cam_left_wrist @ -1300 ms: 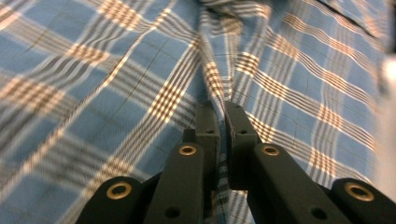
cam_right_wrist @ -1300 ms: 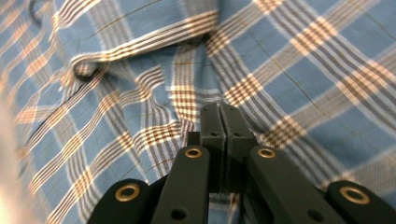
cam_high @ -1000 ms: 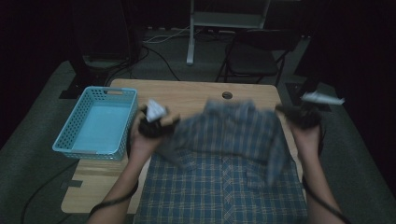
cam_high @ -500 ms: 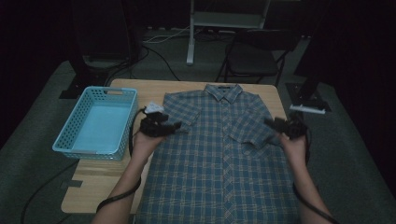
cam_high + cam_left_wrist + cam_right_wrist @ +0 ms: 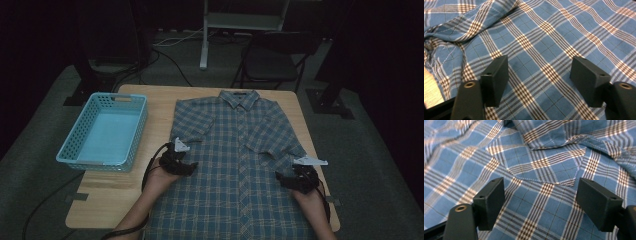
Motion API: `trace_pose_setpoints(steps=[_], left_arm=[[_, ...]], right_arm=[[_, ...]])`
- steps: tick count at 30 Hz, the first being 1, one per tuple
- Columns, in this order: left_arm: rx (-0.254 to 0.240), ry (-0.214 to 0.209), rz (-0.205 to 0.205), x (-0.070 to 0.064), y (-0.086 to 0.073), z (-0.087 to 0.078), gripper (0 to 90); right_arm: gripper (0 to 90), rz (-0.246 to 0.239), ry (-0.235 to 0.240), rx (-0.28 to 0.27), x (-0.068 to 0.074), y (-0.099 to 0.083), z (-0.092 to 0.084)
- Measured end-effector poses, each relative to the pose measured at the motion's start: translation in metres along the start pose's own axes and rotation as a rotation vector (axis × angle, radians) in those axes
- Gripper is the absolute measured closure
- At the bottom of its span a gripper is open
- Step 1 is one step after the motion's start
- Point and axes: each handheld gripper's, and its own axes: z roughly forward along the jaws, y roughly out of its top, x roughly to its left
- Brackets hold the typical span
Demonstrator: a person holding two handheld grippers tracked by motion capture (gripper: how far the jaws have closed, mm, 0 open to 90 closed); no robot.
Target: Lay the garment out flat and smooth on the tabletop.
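The plaid shirt (image 5: pixel 235 165) lies spread flat, front up, over the right half of the wooden table (image 5: pixel 160 102), collar toward the far edge and hem hanging off the near edge by the person. Its short sleeves are folded in over the chest on both sides. The left gripper (image 5: pixel 181 166) sits low at the shirt's left edge just below the folded sleeve, and the right gripper (image 5: pixel 291 181) sits low at the right edge just below the other sleeve.

In the left gripper view, the left gripper (image 5: pixel 539 77) has its jaws standing apart with flat plaid cloth beneath them and nothing pinched; they have just been opening a little further. A rumpled fold of sleeve lies up and to the left, and a sliver of bare table shows at the left edge. In the right gripper view, the right gripper (image 5: pixel 540 202) likewise has its jaws wide apart over the cloth, having just been opening, with no fabric clamped. The chest pocket (image 5: pixel 541 165) lies just beyond them, and the sleeve hem crosses above it.

A light blue basket (image 5: pixel 75 145) stands on the left part of the table, apart from the shirt. Beyond the table a dark folding chair (image 5: pixel 272 55) and a pale stand (image 5: pixel 205 35) are on the floor, with cables (image 5: pixel 170 47) trailing nearby.
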Motion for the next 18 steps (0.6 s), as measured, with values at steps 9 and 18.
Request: trace_pose_setpoints(steps=[9, 18], left_arm=[[-0.048, 0.015, -0.018, -0.007, -0.014, -0.007, 31.3], [-0.057, 0.021, -0.03, -0.022, -0.027, -0.018, 31.3]], right_arm=[[12.9, -0.055, 0.054, 0.003, -0.004, -0.002, 0.001], [12.8, -0.078, 0.078, 0.011, -0.007, -0.001, 0.001]])
